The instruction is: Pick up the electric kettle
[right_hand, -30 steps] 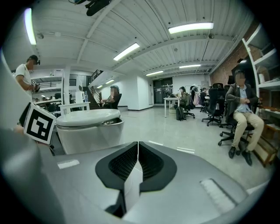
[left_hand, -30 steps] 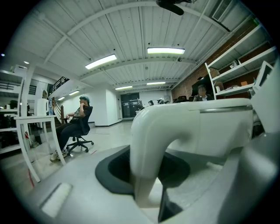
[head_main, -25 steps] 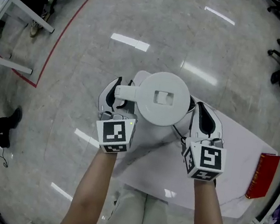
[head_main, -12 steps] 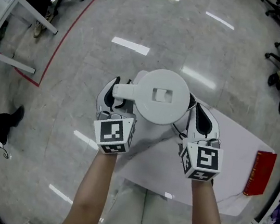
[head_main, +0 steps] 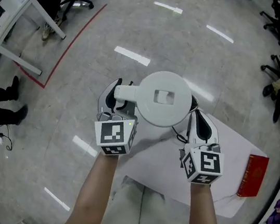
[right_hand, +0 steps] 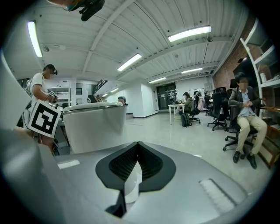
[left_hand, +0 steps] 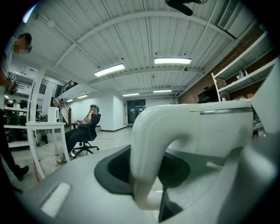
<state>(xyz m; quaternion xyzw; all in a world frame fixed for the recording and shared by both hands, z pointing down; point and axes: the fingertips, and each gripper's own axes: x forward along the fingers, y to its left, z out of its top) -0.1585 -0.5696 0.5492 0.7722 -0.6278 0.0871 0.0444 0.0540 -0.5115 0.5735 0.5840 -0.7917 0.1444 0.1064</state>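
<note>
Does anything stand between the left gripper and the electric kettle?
Nothing visible does. The left gripper is closed on the electric kettle at its handle; the right gripper sits on the kettle's other side, jaws together.

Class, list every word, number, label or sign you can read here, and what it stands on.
None can be read.
Marker cube of the left gripper: black-and-white square pattern, no words.
Marker cube of the right gripper: the same.
Flat red book: print too small.
Round white electric kettle: no label shows.
</note>
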